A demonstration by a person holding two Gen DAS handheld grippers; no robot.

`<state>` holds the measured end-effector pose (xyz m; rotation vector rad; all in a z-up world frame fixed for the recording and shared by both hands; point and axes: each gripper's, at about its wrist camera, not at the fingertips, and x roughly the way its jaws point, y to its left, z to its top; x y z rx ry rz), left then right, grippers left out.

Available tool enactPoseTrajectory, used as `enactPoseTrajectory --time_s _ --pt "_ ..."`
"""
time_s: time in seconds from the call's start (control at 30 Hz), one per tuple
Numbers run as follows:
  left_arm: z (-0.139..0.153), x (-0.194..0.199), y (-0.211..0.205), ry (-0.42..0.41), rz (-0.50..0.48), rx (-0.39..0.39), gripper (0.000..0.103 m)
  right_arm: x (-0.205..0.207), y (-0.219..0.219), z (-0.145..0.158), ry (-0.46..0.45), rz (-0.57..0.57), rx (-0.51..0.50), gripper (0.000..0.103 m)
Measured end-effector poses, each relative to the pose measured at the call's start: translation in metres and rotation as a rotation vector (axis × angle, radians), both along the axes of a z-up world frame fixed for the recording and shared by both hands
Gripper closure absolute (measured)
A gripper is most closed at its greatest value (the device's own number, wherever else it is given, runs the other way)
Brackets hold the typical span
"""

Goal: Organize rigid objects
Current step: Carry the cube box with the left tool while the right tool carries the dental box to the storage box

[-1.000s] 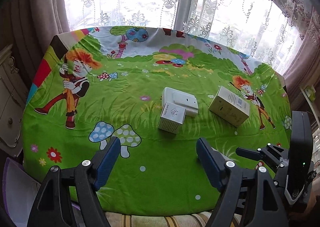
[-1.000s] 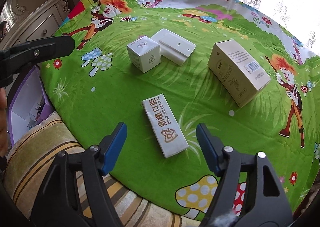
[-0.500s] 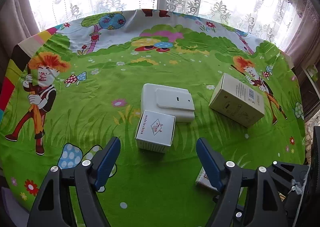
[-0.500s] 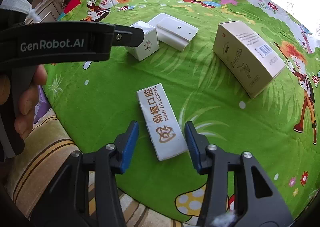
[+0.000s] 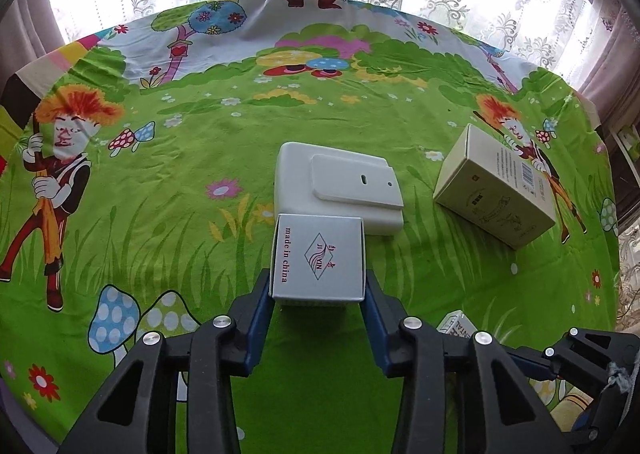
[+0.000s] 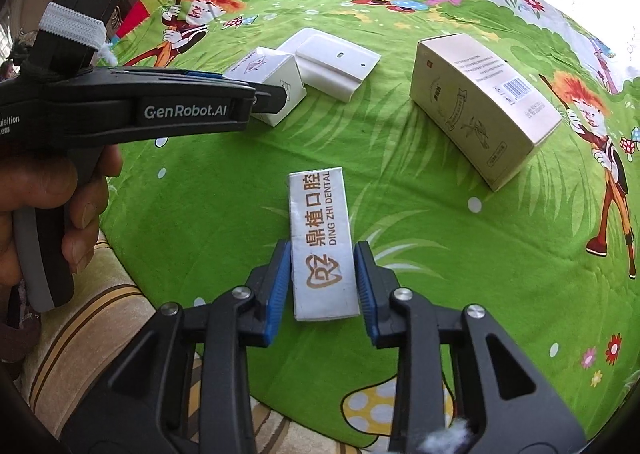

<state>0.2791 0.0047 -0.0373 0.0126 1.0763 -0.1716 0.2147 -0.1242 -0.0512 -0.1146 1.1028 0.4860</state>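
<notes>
Gripping the small white box (image 5: 318,258) between its fingers, the left tool (image 5: 318,300) is clenched; the right tool (image 6: 322,282) is squeezing the dental box (image 6: 322,244) on the table (image 6: 420,213).

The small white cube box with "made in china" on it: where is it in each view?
Left wrist view: small cube box at lower centre, between the left gripper fingers.
Right wrist view: same box at upper left, partly behind the left gripper.
Shared landmark: white plastic device just beyond it.
</notes>
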Motion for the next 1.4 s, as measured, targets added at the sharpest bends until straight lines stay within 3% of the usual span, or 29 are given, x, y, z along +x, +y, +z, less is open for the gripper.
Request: enactPoseTrajectory --time_s 0.47,0.9,1.4 --pt "0.003 -0.035 0.004 0.02 0.05 -0.092 0.06 -0.003 -0.01 0.0 -0.013 -0.066 -0.013 0.067" --pt "0.017 -0.071 0.009 -0.007 0.097 -0.127 0.06 -0.009 -0.016 0.002 -0.016 -0.096 -0.003 0.067" --pt "0.039 -0.115 0.027 -0.043 0.15 -0.182 0.06 -0.027 -0.025 0.035 -0.093 -0.152 -0.014 0.067"
